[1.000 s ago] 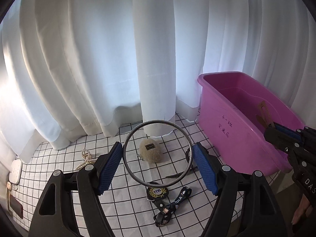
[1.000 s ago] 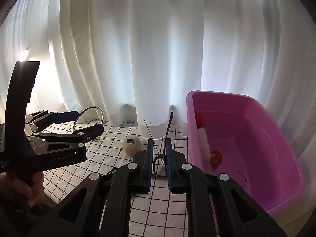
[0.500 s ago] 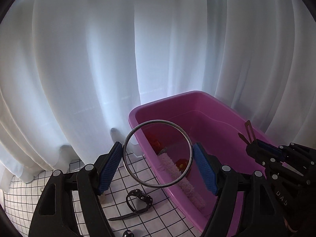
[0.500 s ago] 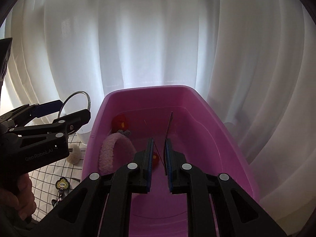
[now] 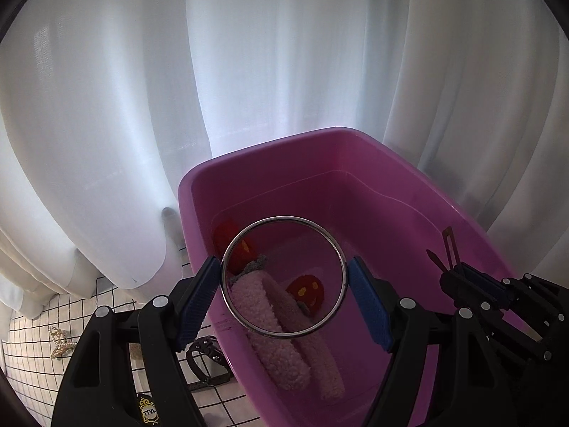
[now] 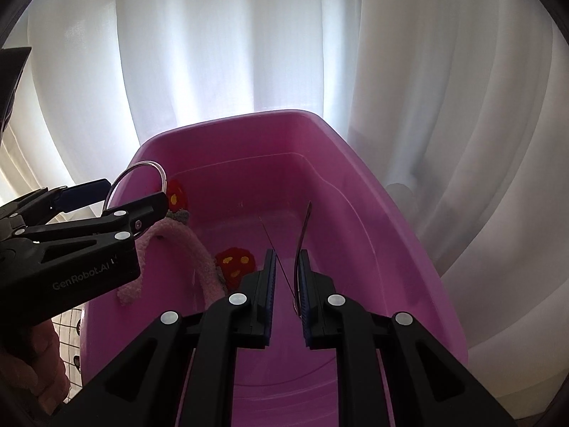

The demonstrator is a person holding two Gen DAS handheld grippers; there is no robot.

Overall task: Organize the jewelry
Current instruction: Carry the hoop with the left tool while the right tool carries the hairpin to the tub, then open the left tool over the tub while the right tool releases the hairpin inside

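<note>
Right now I have both grippers hanging over the pink tub (image 5: 355, 163), which I'll use as my reference. My left gripper (image 5: 284, 299) has its blue pads clamped on either side of a metal bangle (image 5: 283, 277), the ring standing open-faced toward the camera above the tub's near-left corner. My right gripper (image 6: 286, 284) sits over the middle of the tub; a thin hair clip (image 6: 304, 249) lies against its right pad, with a fine wire leg angling across toward the left pad. The jaws show a narrow gap between them, and I cannot tell whether they are pinching the clip or have begun to let it go.

Inside the tub, along its left side, lie a fuzzy pink headband (image 5: 274, 323) and two red smiley pieces (image 5: 307, 290). Outside the tub, on the checked cloth (image 5: 106, 295) to its left, I can see a gold chain piece (image 5: 60, 343), a black strap (image 5: 208, 356) right against the tub's wall, and a badge marked TTVL (image 5: 148, 411).

I judge this to be the drop-off step: both items are carried over the container and need releasing. Next I'd lower each gripper a little into the tub, spread the jaws, and watch that the bangle does not roll off the rim and the clip does not snag on a pad. After that, the pieces on the cloth are left to collect.
</note>
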